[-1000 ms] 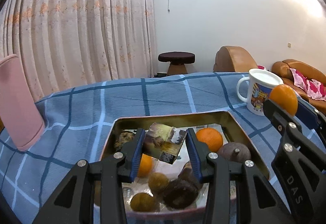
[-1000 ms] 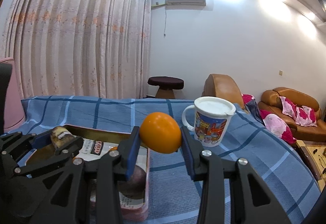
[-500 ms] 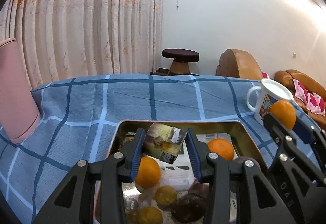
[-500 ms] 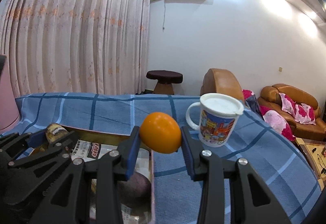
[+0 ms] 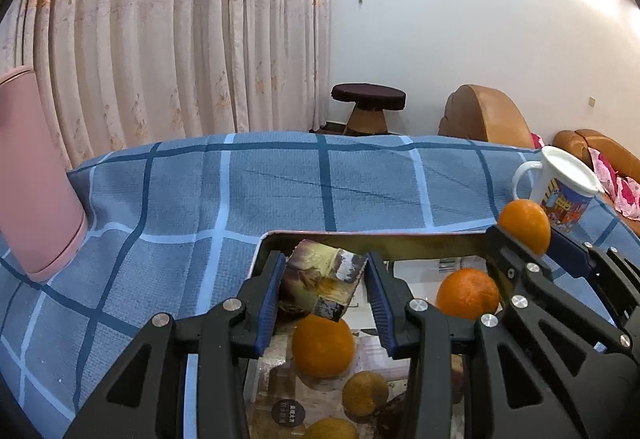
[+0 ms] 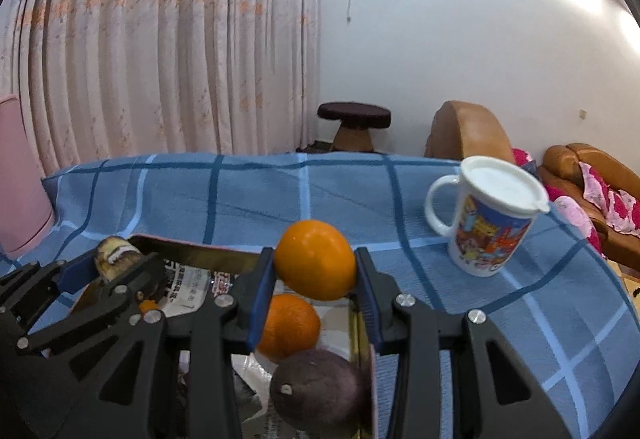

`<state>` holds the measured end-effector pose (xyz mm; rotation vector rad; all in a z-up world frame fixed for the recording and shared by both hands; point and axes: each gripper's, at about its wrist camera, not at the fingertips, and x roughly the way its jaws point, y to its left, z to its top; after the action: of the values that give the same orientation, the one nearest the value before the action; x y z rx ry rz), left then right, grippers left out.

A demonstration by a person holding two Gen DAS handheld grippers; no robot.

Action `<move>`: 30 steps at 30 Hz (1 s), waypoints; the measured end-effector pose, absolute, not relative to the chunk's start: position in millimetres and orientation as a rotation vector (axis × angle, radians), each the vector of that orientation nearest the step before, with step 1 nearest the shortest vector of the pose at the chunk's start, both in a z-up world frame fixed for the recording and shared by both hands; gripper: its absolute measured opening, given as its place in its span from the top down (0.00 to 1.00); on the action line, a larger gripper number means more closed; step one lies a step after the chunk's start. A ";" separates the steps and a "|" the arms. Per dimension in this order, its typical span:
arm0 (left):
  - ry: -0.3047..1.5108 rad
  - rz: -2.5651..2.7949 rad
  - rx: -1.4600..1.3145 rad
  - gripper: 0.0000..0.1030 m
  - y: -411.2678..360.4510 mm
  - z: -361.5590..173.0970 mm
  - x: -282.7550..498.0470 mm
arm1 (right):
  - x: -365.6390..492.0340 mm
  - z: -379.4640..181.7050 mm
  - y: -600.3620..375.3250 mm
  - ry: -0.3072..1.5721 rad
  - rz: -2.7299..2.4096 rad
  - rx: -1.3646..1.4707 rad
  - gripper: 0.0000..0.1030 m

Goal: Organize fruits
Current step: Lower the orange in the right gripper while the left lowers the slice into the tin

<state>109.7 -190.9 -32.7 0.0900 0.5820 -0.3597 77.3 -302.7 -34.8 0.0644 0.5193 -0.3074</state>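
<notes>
Left wrist view: my left gripper (image 5: 325,289) is clenched on a brown, peeled-looking fruit chunk (image 5: 322,285), held over the far left corner of the metal tray (image 5: 420,239). My right gripper (image 6: 315,269) grasps a smooth orange (image 6: 315,259) above the tray's right edge, near loose oranges (image 5: 323,345) and a dark purple fruit (image 6: 318,389). A lidded mug (image 6: 490,219) stands far right on the blue checked cloth (image 5: 280,191).

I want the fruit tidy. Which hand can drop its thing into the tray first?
Probably the left gripper: its brownish chunk hangs inside the metal tray's rim. The right gripper's orange sits near the tray's edge.
</notes>
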 end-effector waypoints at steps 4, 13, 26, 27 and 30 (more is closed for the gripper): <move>0.585 -0.353 0.089 0.58 -189.6 -33.7 110.4 | 84.3 -39.4 -302.7 0.557 -0.280 0.070 0.59; 0.624 -0.337 0.074 0.58 -185.7 -37.9 118.9 | 92.1 -44.2 -298.6 0.598 -0.245 0.059 0.59; 0.663 -0.325 0.080 0.58 -184.1 -41.4 126.1 | 93.6 -48.0 -294.1 0.634 -0.213 0.050 0.59; 0.663 -0.325 0.083 0.58 -184.5 -41.2 126.0 | 93.8 -48.1 -294.2 0.635 -0.213 0.050 0.59; 0.663 -0.325 0.089 0.58 -184.4 -40.7 126.0 | 93.5 -48.4 -294.2 0.638 -0.211 0.051 0.59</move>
<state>126.0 -184.4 -40.7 0.0894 0.6632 -0.3246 93.5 -294.2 -48.4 0.0510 0.6382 -0.2113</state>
